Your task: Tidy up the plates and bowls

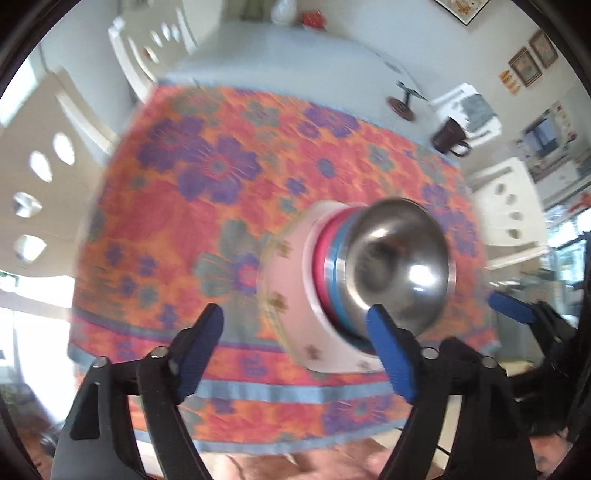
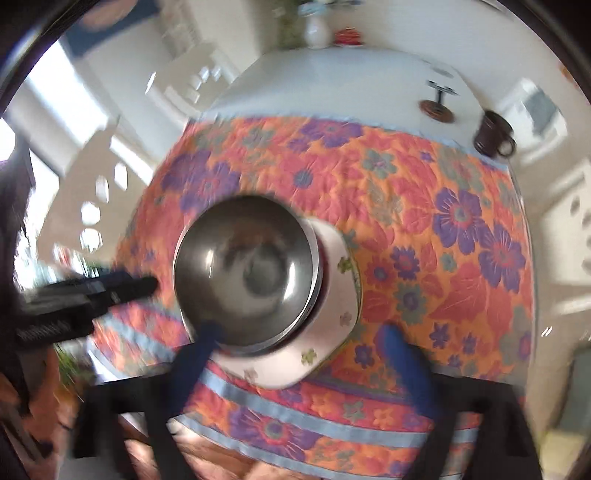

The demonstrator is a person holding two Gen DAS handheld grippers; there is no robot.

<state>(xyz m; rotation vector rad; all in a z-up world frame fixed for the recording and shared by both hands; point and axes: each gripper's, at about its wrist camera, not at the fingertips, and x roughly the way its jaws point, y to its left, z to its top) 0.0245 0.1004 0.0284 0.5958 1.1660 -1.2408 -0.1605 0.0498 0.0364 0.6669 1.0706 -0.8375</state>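
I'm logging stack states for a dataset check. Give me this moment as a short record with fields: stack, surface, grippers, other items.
stack: steel bowl on top, pink and blue pieces under it, white flowered plate at the bottom
surface: floral cloth over a table
left gripper: open, nothing held; one finger overlaps the bowl's rim in this view
right gripper: open, nothing held
other items: dark mug near the far right edge, white vase at the far end
blur: both views smeared
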